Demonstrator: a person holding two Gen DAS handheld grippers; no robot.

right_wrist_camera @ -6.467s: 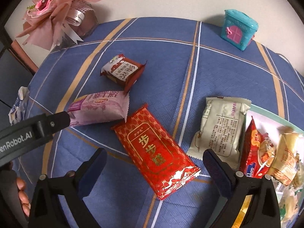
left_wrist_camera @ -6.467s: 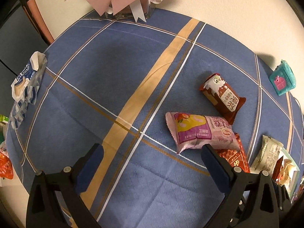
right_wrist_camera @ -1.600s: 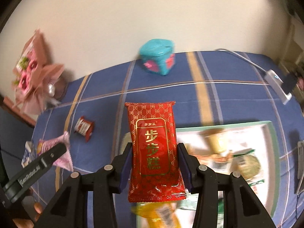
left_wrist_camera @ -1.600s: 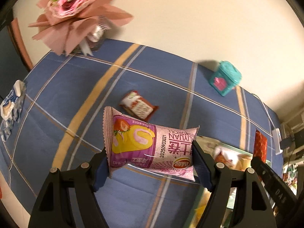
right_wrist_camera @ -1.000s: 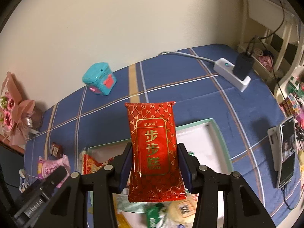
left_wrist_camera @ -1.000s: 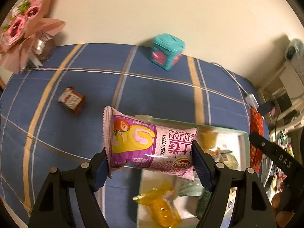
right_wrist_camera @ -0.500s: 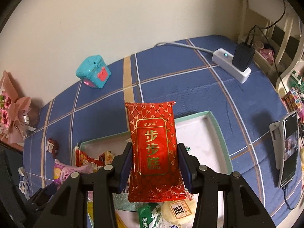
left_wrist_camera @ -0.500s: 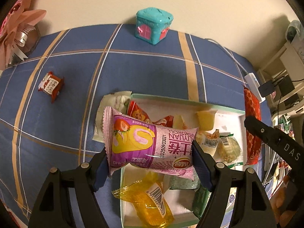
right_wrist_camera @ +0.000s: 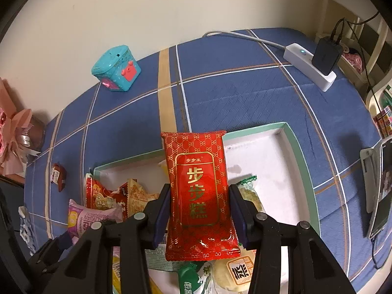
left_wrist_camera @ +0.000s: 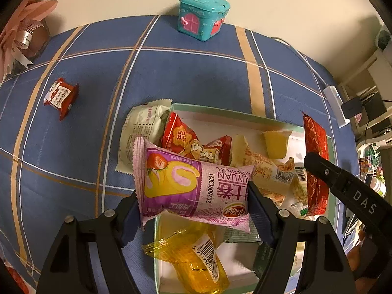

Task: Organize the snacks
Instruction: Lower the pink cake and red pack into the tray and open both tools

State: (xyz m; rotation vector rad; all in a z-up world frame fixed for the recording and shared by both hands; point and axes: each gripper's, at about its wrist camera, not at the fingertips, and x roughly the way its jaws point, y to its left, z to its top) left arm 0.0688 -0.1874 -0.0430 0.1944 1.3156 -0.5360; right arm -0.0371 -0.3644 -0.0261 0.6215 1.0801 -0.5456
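The left gripper clamps a pink snack packet above the tray. The right gripper grips a red packet over it.

A blue cloth crossed by white and tan lines. A pink-and-purple snack packet printed with a strawberry. A red packet patterned in gold. A mint-green-rimmed white tray. A teal toy house with pink doors.

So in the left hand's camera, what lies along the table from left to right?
Pink bouquet → small brown-red snack packet → beige packet → pink strawberry roll packet held in the left gripper → red packet → white power strip.
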